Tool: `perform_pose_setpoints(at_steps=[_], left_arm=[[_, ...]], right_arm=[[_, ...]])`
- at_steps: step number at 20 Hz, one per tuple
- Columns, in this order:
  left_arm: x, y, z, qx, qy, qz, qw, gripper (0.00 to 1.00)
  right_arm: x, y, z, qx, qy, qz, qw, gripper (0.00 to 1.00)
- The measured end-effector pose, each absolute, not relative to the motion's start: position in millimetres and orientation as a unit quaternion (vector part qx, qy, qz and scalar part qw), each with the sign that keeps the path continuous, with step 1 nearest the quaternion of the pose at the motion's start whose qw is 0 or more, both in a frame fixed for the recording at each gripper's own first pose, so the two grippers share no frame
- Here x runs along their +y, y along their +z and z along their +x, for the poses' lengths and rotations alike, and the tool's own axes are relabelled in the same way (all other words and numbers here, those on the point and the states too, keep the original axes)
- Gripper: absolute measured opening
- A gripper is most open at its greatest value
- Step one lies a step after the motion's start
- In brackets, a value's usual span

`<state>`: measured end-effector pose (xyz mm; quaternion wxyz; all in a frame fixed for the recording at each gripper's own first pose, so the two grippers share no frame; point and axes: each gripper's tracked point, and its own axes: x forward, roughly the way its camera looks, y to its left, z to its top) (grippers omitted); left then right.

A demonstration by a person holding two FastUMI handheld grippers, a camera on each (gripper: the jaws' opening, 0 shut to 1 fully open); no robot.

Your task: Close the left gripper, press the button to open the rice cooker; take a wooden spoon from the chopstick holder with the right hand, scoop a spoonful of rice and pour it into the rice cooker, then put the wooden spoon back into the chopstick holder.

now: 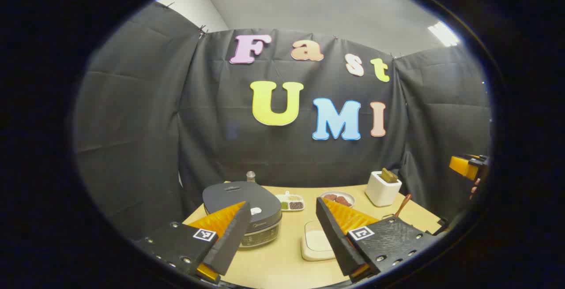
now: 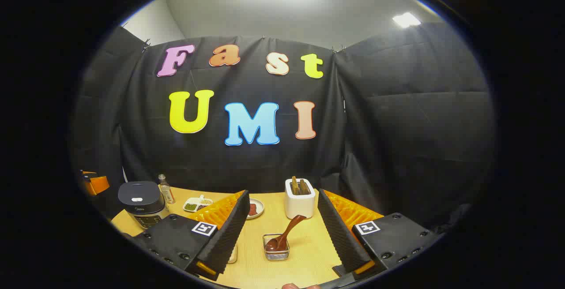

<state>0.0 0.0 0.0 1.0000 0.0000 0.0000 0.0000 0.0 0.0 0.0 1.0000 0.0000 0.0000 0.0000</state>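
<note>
Holding both tongs, left point(image 1: 282, 231) and right point(image 2: 282, 231), wide open and empty, I am eyeing the dark wooden spoon point(image 2: 284, 234) leaning in a small wire basket point(image 2: 276, 248) on the worktop point(image 2: 309, 253), before the white chopstick holder point(image 2: 300, 203). It is looking light, rigid and smooth; I am judging its raised handle the best hold. The dark rice cooker point(image 1: 242, 209) is sitting shut.

A light wooden table point(image 2: 309, 249) carried a closed rice cooker point(image 2: 142, 204). Right of it stood a small bottle point(image 2: 165, 189), a divided dish point(image 2: 197, 204), a plate point(image 2: 256, 208), a white chopstick holder point(image 2: 300, 204) and a small wire basket point(image 2: 276, 249).
</note>
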Motion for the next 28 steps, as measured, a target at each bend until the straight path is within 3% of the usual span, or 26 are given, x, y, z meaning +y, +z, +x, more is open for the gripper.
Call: perform_pose_setpoints(at_steps=[24, 27, 28], left_arm=[[19.7, -15.9, -0.4, 0.020, 0.035, -0.015, 0.999, 0.93], [31.8, -16.9, 1.2, 0.032, 0.050, -0.015, 0.998, 0.59], [39.6, -14.8, -4.7, 0.036, 0.061, -0.013, 0.997, 0.59]], right_arm=[[8.5, -9.5, 27.2, 0.035, 0.034, 0.002, 0.999, 0.98], [23.5, -8.4, 37.9, 0.041, 0.050, 0.001, 0.998, 0.98], [28.3, -6.1, 41.2, 0.042, 0.054, 0.001, 0.998, 0.98]])
